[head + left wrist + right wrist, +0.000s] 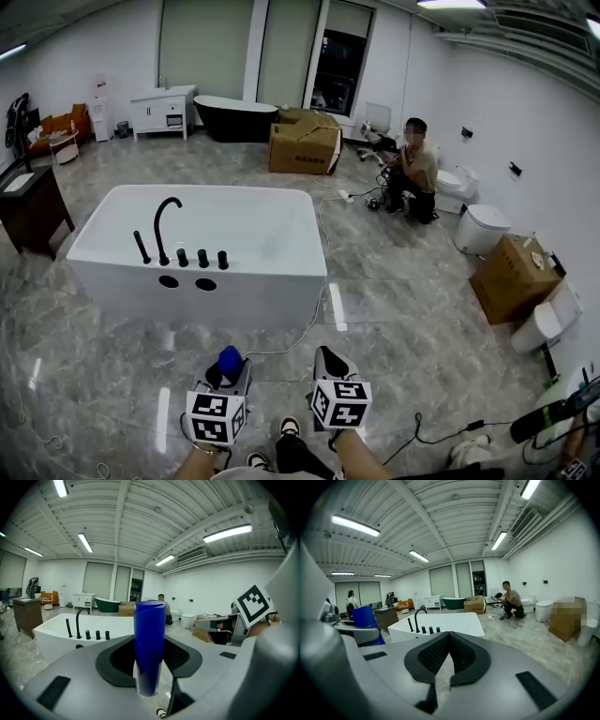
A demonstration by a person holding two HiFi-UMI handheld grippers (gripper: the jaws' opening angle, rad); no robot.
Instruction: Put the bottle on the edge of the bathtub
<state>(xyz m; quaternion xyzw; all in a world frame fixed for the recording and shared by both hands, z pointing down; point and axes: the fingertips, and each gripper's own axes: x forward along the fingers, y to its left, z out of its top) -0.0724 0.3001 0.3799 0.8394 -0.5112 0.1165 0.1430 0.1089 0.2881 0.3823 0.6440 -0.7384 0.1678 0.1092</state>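
Note:
A blue bottle (149, 644) stands upright between the pads of my left gripper (149, 663), which is shut on it. From the head view the bottle's blue top (230, 358) shows above the left gripper (228, 370) at the bottom of the picture. My right gripper (330, 364) is beside it, shut with nothing in it (449, 637). The white bathtub (309, 234) stands on the floor ahead of both grippers, apart from them. A black faucet (164, 225) and several black knobs are on its near-left rim. In the right gripper view the bottle (363, 618) appears at the left.
A cable (319, 309) runs over the grey marble floor along the tub's right side. A crouching person (412, 169), cardboard boxes (305, 142) (511, 277) and toilets (480, 228) are at the right and back. A dark cabinet (33, 211) stands left, a black tub (234, 117) far back.

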